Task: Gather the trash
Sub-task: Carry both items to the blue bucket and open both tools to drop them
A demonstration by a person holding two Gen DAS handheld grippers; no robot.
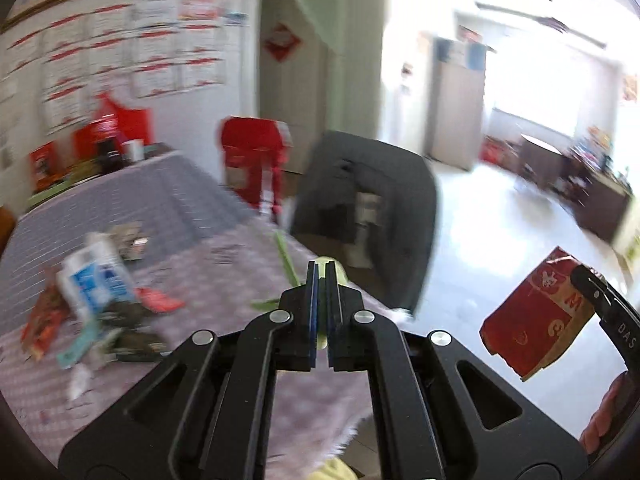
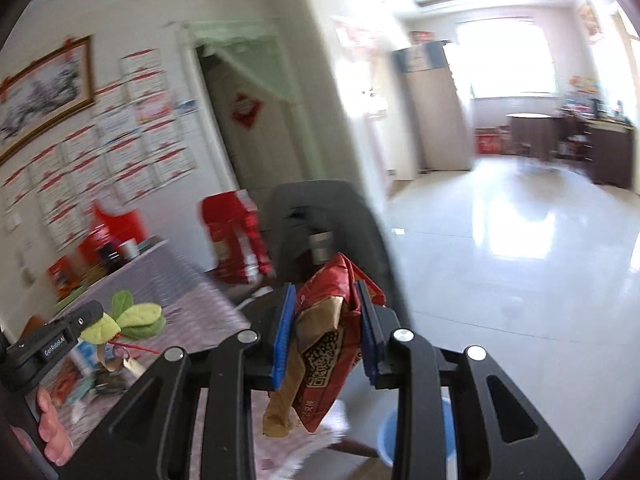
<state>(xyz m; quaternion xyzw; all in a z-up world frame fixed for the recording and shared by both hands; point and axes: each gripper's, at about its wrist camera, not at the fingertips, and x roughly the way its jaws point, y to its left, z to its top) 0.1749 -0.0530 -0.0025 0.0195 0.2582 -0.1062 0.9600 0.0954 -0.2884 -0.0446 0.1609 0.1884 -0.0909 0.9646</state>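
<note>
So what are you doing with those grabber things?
A person is clearing trash off the table with a grabber in each hand. The left gripper is shut on a green leafy thing. The right gripper is clamped on a crumpled red wrapper. More trash lies on the table. A blue bucket sits on the floor below.

Trash pile [image 1: 100, 304] lies on the table [image 1: 192, 208]; the chair [image 1: 372, 216] stands at its right edge.

Framed painting [image 2: 42, 88] on papered wall; dark chair [image 1: 372, 216] beside checked tablecloth [image 1: 160, 204]; blue bucket [image 2: 416, 432] on floor
</note>
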